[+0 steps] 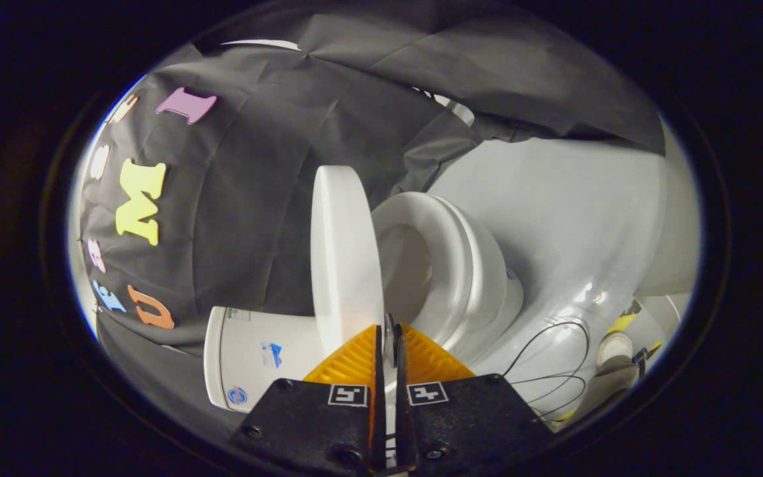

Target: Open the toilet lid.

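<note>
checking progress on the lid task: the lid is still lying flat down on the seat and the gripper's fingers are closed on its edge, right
Not quite. The toilet lid is not flat on the seat: the gripper view shows it lifted well clear, with the bowl opening visible between them. The rest holds: the gripper has its orange fingers closed on the lid's edge.

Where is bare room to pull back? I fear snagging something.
Free: the white floor beyond the white toilet seat. Crowded: black cables beside the bowl, by the hand-held gripper, which is shut on the white toilet lid.
</note>
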Demonstrator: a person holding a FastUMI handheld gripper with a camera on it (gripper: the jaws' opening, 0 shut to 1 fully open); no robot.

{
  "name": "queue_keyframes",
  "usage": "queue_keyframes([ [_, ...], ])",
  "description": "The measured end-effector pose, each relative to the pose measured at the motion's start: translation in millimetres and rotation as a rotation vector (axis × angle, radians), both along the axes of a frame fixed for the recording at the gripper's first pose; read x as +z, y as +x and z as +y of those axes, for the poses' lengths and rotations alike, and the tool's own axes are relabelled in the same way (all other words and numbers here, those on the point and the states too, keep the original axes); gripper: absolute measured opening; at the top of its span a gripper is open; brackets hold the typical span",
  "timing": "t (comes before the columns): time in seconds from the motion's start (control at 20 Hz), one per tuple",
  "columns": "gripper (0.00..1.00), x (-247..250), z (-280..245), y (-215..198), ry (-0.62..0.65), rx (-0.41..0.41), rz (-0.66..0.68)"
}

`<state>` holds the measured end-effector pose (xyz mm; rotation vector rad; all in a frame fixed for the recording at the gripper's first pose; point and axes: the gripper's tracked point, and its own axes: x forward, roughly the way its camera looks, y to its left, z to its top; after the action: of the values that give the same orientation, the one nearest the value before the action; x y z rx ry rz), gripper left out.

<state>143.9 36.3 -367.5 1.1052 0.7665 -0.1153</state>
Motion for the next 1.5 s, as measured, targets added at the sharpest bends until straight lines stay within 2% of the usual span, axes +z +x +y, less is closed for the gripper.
queue_keyframes([
  [0.65, 0.09, 61.9, 37.0, 11.6, -0.129, 0.094, -0.082],
  [1.5, 0.09, 93.6, 67.3, 23.0, -0.243, 0.131, -0.064],
])
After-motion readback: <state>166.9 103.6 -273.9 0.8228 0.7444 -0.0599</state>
